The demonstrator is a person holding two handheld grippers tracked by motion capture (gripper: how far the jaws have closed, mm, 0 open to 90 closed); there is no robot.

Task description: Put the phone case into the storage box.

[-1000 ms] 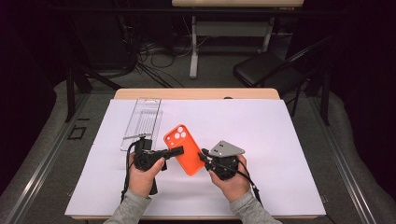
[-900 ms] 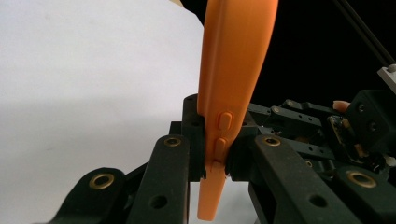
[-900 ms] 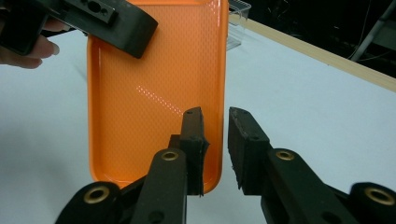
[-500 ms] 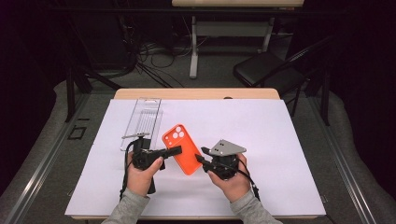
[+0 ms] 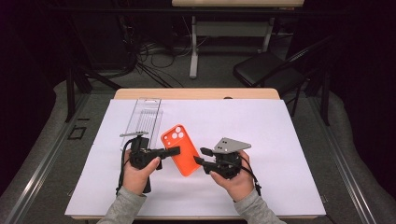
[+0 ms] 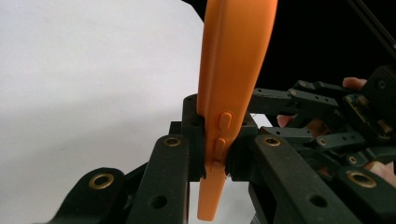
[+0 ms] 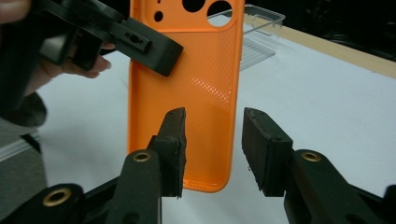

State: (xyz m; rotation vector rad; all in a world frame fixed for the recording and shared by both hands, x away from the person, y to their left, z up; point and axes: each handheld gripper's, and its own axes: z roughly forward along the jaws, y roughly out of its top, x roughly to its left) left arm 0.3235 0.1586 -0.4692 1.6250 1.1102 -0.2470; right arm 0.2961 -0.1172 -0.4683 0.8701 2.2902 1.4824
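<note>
An orange phone case [image 5: 181, 150] with camera cut-outs hangs above the white sheet, held at its left edge by my left gripper [image 5: 175, 150]. In the left gripper view its pads [image 6: 195, 140] pinch the case's [image 6: 233, 70] side by the buttons. My right gripper [image 5: 201, 157] sits at the case's lower right. Its jaws have just been opening. In the right gripper view the right gripper [image 7: 212, 140] stands open, and the case's [image 7: 187, 84] lower right edge shows in the gap with neither pad touching it. The left gripper [image 7: 140, 44] grips higher up.
A clear plastic box [image 5: 144, 116] lies on the white sheet [image 5: 280, 140] behind the left hand. The wooden table edge [image 5: 196, 94] runs along the back. A black chair [image 5: 266, 70] and cables stand on the floor beyond.
The right gripper's jaws have spread apart and let go of the case's lower right edge. The left gripper has kept its hold and stayed put.
</note>
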